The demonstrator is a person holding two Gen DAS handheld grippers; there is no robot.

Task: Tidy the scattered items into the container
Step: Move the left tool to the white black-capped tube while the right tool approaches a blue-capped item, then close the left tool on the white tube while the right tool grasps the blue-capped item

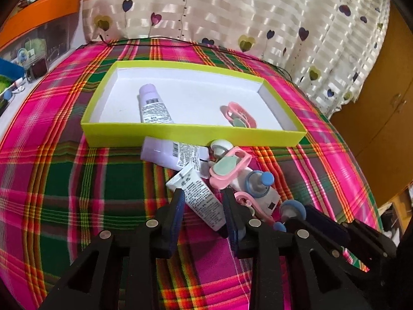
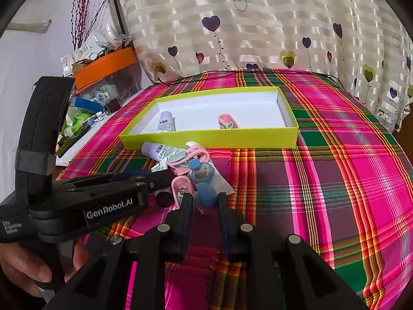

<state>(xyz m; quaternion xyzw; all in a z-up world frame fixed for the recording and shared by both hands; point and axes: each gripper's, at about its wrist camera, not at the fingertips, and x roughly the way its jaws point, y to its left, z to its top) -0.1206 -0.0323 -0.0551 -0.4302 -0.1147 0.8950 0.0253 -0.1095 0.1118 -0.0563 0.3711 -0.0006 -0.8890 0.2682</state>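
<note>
- Nearest the lens, the left gripper (image 1: 204, 201) stands wide open over a white tube (image 1: 200, 199), one finger on either side of it, pads apart from its sides; nothing is held. It looks lined up for a pick.
- Beside it, the right gripper (image 2: 205, 202) has its fingers partly closed around a blue-capped item (image 2: 206, 196). The cap sits between the fingers; whether the pads actually press on it cannot be told.
- A person's hand (image 2: 33, 266) grips the left tool's handle at the frame's lower left.
- Just beyond, the rest of the scattered pile lies on the plaid cloth (image 1: 77, 180) against the container's near wall: a lilac tube (image 1: 173, 153), a pink clip (image 1: 229, 168) and a small blue-topped bottle (image 1: 260, 183), overlapping one another.
- Farther back, the yellow-green box (image 1: 191, 131) sits open, already holding a second lilac tube (image 1: 152, 104) and a second pink clip (image 1: 238, 115); judging by that, the tidying is only partly done.
- Behind, a heart-print curtain (image 1: 232, 13) closes the scene.
</note>
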